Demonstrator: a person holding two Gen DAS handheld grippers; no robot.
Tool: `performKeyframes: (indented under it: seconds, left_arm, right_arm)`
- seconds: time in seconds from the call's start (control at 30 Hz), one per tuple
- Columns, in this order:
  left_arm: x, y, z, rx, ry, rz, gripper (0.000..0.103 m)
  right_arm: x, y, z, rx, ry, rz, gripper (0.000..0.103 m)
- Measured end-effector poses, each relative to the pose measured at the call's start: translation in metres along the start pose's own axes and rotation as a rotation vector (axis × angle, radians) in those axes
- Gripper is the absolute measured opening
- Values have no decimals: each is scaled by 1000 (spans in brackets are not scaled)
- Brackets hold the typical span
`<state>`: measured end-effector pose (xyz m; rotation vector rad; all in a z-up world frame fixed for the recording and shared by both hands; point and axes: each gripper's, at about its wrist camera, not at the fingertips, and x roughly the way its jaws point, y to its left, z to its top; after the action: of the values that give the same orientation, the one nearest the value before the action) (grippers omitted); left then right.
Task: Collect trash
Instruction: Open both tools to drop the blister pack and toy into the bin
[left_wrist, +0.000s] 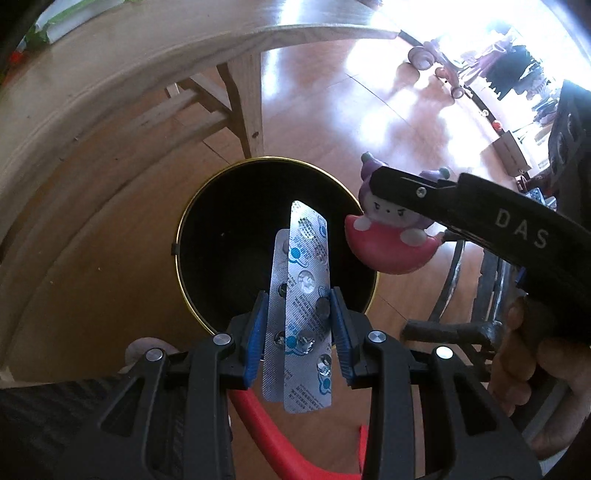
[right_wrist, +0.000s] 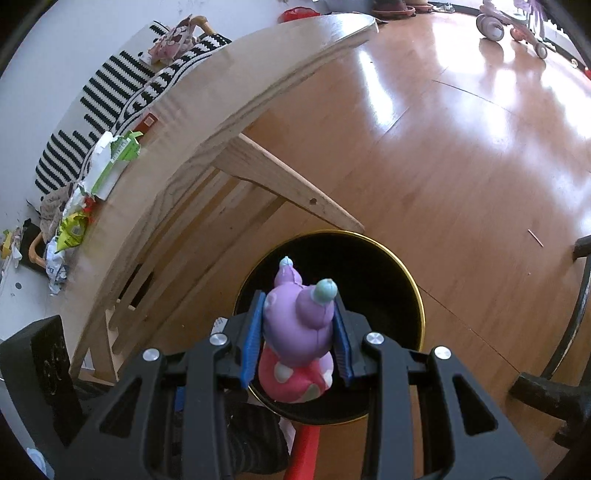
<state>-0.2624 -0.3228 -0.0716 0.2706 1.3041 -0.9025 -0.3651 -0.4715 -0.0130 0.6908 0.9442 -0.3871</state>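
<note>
Left wrist: jaws clamping blister packs.

**Hidden, cropped or unreadable**

The black bin's bottom is lost in darkness in both views; its near rim is covered by the gripper bodies at lower centre. The blister strips' print is too small to read. In the right wrist view the toy figure's face is turned away. Table litter at the left edge is too small to identify. The far room, upper right, is washed out by glare.
</note>
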Motion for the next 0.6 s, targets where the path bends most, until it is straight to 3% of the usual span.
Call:
performKeyframes:
  seconds: [0.13,0.17,0.2,0.23,0.3,0.4,0.5,0.6]
  left_arm:
    - [1,-2,3,8,-12,1,34]
    - [0,-4,3,13,-23,15,51]
    - [-3,-7,3,22,-48,11,68]
    - [-8,-10,4,28,-76,-1,96]
    - [-21,-16,5,63,-131,-14,97]
    - [-44,-22,9,112,-163,40,97]
    - [-85,-5,15,35,-245,60,97]
    - [-136,32,17,-72,-346,108,97]
  right_arm:
    - [4,1,5,5,19,-14,37]
    - [5,2,7,-5,30,-18,39]
    - [5,2,11,-6,40,-20,59]
    - [4,3,15,3,41,-18,93]
    - [-10,4,25,22,-20,-46,96]
    - [-30,3,36,29,-105,-93,96]
    - [-44,7,42,14,-173,-140,96]
    - [-52,28,39,-105,-259,-159,96]
